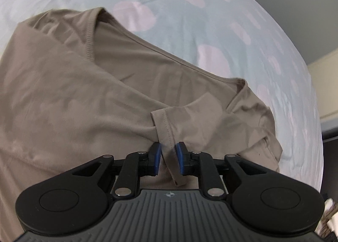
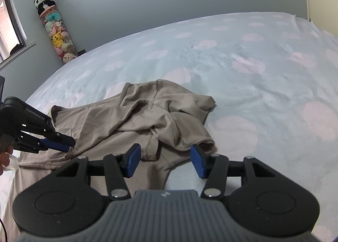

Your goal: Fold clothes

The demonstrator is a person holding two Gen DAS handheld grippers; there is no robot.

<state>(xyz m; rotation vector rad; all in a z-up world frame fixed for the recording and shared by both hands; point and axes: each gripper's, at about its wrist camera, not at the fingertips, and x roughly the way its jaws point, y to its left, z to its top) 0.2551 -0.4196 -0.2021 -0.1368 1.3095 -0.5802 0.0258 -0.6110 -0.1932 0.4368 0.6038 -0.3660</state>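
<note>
L gripper [image 1: 168, 156] has its blue pads nearly together w/ a hemmed sleeve edge of the tan shirt [image 1: 88, 85] between them, though whether they actually pinch it I can't tell; R gripper [image 2: 165, 160] hangs w/ jaws spread wide over the rumpled sleeve end, holding nothing. Shirt lies crumpled, sleeves crossed over the body, on the dotted bedspread [image 2: 243, 56]. Best bet imo: get a firm pinch on the hem, draw the sleeve out flat and smooth before any crease.

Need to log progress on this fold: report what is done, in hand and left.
Done: little. The taupe shirt lies crumpled on the dotted bedspread, one sleeve bunched over the body.
In hand: the left gripper has a hemmed edge between its narrowly parted jaws; the right gripper hovers open above the shirt.
Left: flattening and every fold.
</note>
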